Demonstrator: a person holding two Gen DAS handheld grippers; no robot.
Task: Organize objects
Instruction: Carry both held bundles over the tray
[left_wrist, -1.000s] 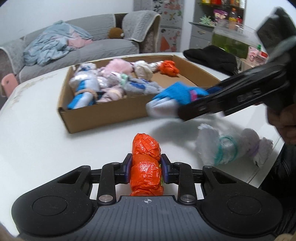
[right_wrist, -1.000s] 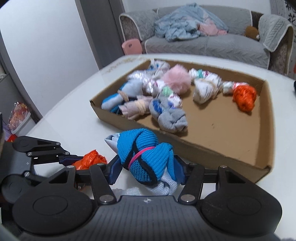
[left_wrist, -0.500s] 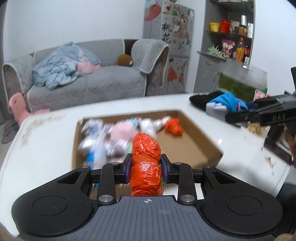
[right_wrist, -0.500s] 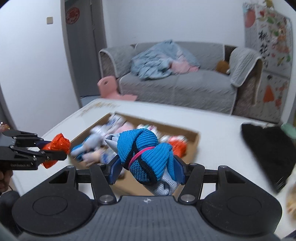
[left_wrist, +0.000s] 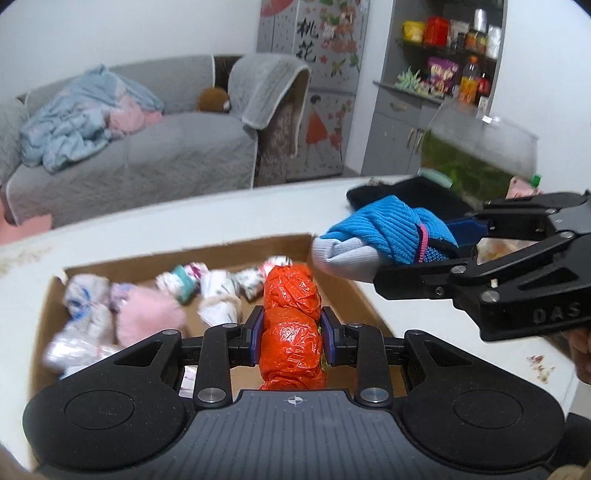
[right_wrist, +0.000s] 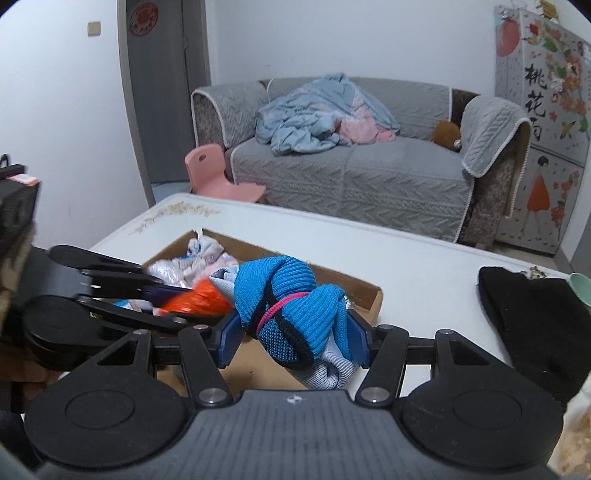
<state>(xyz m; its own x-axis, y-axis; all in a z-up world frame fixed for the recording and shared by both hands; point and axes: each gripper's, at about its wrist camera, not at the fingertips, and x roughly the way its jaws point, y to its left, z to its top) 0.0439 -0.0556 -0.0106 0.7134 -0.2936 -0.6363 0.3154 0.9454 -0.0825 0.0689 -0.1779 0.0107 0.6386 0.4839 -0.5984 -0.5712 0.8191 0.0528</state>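
Clamping an orange plastic bundle (left_wrist: 291, 328) between its fingers at lower centre, the left gripper (left_wrist: 291, 330) hangs over the cardboard box (left_wrist: 364, 301); the right gripper (right_wrist: 293, 338) squeezes a blue sock ball (right_wrist: 291, 310) mid-frame.

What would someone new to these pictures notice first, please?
Probably the two bright bundles held in the air: an orange plastic bundle clamped in the left gripper, and a blue knitted sock bundle in the right gripper. Both hang over the cardboard box of rolled socks on the white table.
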